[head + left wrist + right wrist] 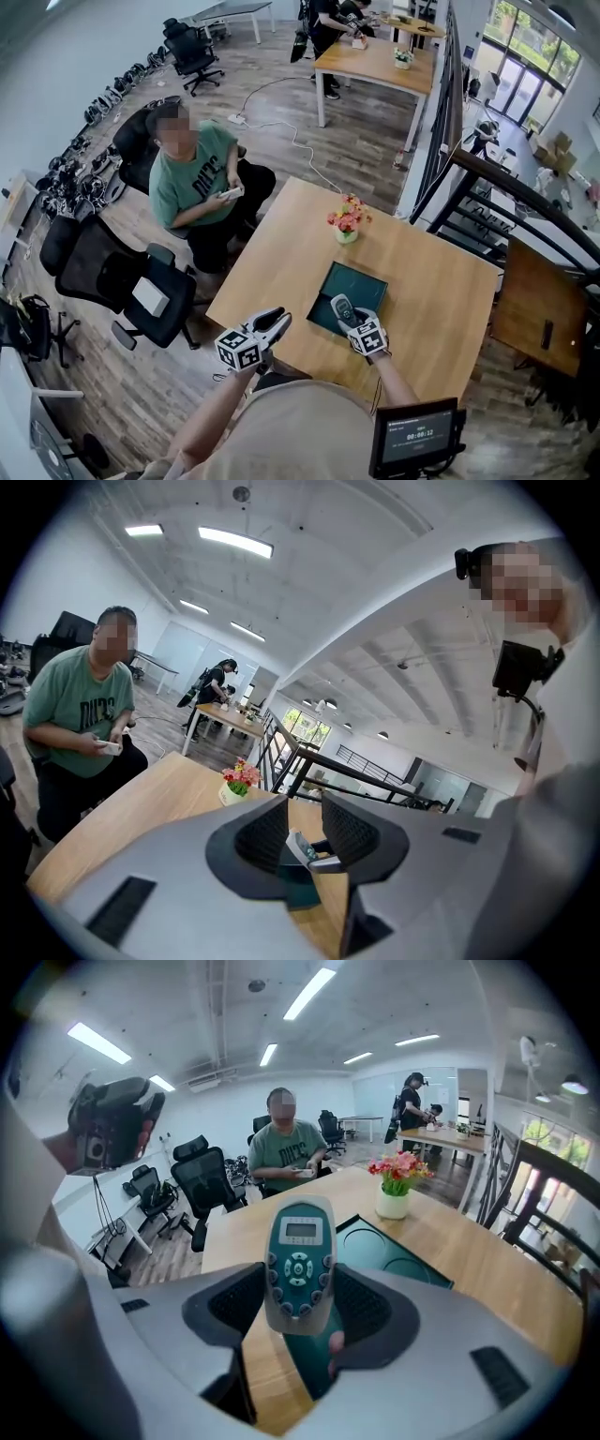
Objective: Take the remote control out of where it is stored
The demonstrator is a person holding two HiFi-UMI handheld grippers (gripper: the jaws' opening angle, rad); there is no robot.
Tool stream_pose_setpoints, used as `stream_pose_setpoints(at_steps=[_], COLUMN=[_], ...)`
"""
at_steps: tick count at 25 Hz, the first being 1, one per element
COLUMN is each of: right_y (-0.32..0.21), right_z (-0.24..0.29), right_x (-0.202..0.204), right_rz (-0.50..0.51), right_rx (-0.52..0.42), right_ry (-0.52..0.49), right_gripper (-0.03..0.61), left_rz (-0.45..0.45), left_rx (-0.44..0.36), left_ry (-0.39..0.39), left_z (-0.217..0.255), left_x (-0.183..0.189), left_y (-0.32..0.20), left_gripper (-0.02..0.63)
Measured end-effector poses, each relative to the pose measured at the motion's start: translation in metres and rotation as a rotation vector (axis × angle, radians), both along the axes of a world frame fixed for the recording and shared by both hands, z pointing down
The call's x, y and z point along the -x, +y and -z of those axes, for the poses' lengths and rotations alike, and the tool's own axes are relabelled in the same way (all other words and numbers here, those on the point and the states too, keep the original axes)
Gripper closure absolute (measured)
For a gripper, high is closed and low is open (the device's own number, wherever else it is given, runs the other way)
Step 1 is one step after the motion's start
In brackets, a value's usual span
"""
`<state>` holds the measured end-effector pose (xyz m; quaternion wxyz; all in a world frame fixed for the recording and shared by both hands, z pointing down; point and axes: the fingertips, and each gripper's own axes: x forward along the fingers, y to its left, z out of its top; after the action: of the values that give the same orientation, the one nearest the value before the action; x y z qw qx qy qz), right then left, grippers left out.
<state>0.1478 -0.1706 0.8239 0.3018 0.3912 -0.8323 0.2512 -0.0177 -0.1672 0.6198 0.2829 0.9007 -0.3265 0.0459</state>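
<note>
A silver remote control with a teal button face stands nearly upright, lifted just above the dark green storage tray in the middle of the wooden table. My right gripper is shut on its lower half. In the right gripper view the remote fills the gap between the pads, and the tray with round recesses lies below. My left gripper hovers by the table's near edge, left of the tray, open with nothing between its fingers. From the left gripper view, the remote shows beyond the jaws.
A small pot of pink flowers stands behind the tray. A seated person in a green shirt is off the table's far left corner, with black office chairs nearby. A stair railing runs along the right.
</note>
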Motion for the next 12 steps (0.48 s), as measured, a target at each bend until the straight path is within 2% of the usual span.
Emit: stream_pose_setpoints(at_steps=[12], right_y=[0.019], right_z=[0.064], right_x=[-0.017], right_rz=[-0.080], right_rx=[-0.081], right_ry=[-0.086], right_gripper=[0.334], left_rz=[-0.015], left_rx=[0.006], left_ry=[0.022], left_z=[-0.004], left_x=[-0.015], left_y=[0.005], left_gripper=[0.503])
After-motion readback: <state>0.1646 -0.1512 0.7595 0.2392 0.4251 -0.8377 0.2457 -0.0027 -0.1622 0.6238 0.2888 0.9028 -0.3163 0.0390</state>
